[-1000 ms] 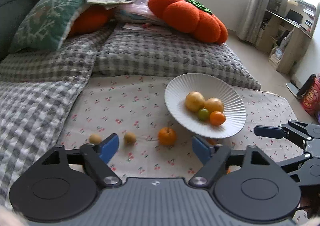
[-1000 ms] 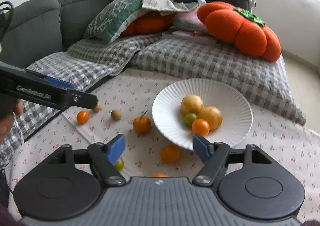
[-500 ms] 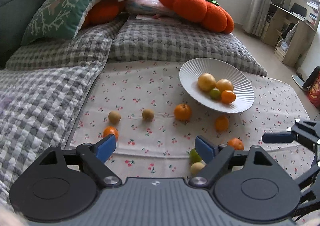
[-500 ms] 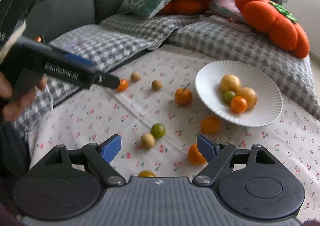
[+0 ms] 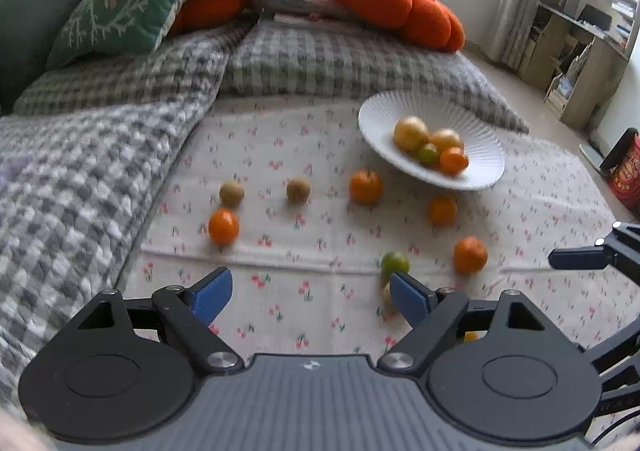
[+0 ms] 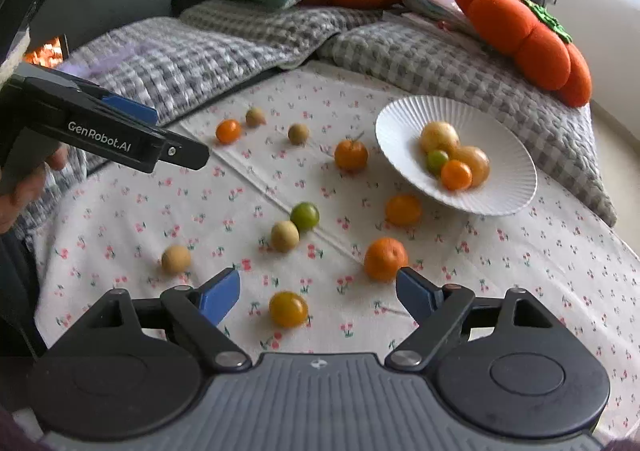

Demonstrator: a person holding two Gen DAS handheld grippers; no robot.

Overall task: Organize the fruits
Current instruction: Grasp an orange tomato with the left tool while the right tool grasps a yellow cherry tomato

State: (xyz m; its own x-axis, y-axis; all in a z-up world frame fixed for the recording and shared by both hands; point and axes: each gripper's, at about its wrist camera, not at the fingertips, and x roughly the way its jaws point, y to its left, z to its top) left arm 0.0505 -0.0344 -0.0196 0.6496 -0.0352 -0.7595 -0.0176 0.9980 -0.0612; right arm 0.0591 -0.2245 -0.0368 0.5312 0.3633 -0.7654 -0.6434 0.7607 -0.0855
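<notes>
A white ribbed plate [image 6: 508,175] [image 5: 484,155] holds several small fruits on a cherry-print cloth. Loose fruits lie around it: oranges [image 6: 385,258] [image 6: 351,155] [image 5: 223,226], a green lime [image 6: 305,216] [image 5: 395,263], tan round fruits [image 6: 285,236] [image 6: 176,259] and a yellow one [image 6: 288,309]. My left gripper [image 5: 310,295] is open and empty, above the cloth's near side; it also shows in the right wrist view [image 6: 160,139]. My right gripper [image 6: 318,293] is open and empty, with the yellow fruit just ahead between its fingers.
Grey checked blankets [image 5: 80,155] border the cloth at left and back. An orange pumpkin cushion [image 6: 524,31] and a green pillow [image 5: 120,11] lie behind. A wooden shelf [image 5: 580,51] and a red container [image 5: 628,175] stand at the right.
Both grippers have pulled back from the plate toward me, so more loose fruits on the cloth come into view. Both stay open and empty.
</notes>
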